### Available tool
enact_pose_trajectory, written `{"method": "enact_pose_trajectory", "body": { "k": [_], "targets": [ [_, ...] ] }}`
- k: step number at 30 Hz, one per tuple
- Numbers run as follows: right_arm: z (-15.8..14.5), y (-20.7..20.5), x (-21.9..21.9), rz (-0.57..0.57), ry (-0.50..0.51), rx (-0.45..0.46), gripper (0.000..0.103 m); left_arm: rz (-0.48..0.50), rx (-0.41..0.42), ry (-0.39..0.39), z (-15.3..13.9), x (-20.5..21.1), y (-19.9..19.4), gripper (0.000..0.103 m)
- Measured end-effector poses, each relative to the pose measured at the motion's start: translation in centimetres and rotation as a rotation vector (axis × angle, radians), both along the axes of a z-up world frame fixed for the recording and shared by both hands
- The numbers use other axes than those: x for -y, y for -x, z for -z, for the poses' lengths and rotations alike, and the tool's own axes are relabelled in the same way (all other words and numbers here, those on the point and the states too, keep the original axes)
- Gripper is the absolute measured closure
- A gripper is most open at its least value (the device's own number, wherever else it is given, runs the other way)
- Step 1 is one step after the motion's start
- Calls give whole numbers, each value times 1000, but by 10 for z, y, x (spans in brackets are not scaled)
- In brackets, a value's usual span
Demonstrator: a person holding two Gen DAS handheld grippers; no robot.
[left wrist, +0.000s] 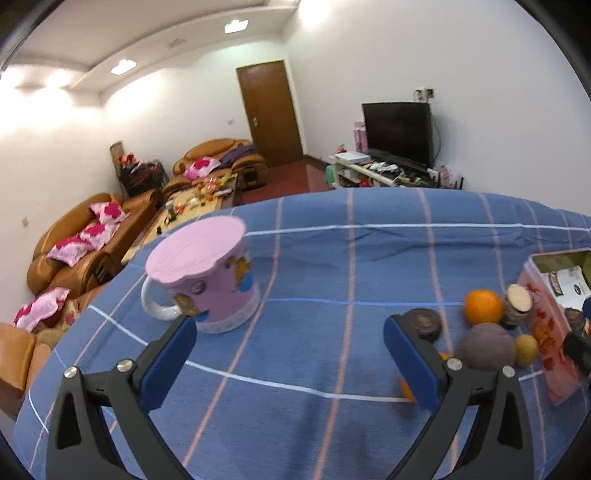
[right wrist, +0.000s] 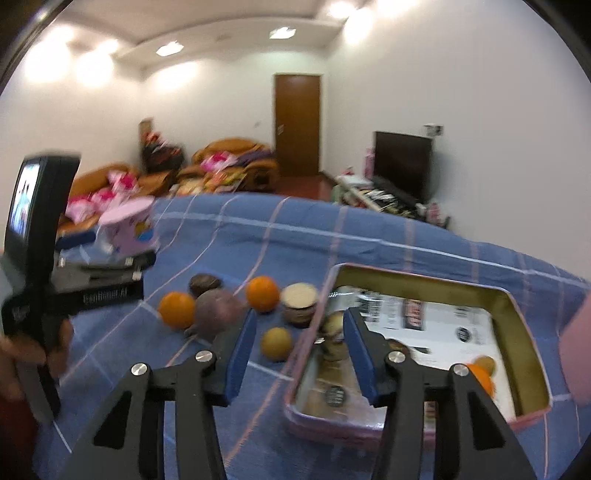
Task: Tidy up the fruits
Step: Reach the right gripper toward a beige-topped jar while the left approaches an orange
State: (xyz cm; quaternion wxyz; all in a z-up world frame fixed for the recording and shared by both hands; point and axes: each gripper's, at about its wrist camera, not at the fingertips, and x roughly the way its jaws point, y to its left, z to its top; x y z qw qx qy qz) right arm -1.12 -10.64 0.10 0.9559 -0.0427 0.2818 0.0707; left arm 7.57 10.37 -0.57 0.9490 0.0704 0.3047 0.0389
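Boxed: an orange (right wrist: 480, 376) and a brown fruit (right wrist: 484, 363) lie in the box (right wrist: 436, 278).
Left: six fruits (right wrist: 218, 308) on the cloth (clustered beside it).
Tongs: left gripper (left wrist: 290, 354) and right gripper (right wrist: 299, 354) are held apart, empty.

You get bright, even light from the ceiling lamps (left wrist: 235, 26), which flare white at the upper left of both frames. Both views bulge at their dark rounded corners. Your right view is smeared with motion blur, worst on the pink mug (right wrist: 129, 225) at left.
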Motion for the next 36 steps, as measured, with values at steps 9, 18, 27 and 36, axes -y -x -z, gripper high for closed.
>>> {"method": "enact_pose_trajectory", "body": {
  "k": [9, 18, 27, 36],
  "targets": [
    [30, -30, -52, -109, 334, -132, 64, -21, -24, 62, -1, -14, -7, 0],
    [43, -49, -65, -140, 609, -203, 76, 12, -7, 70, -5, -9, -1, 0],
    [9, -36, -33, -118, 344, -137, 102, 34, 1, 64, -4, -3, 1, 0],
    [-8, -24, -12, -177, 179, -126, 101, 29, -7, 69, -3, -3, 0, 0]
  ]
}}
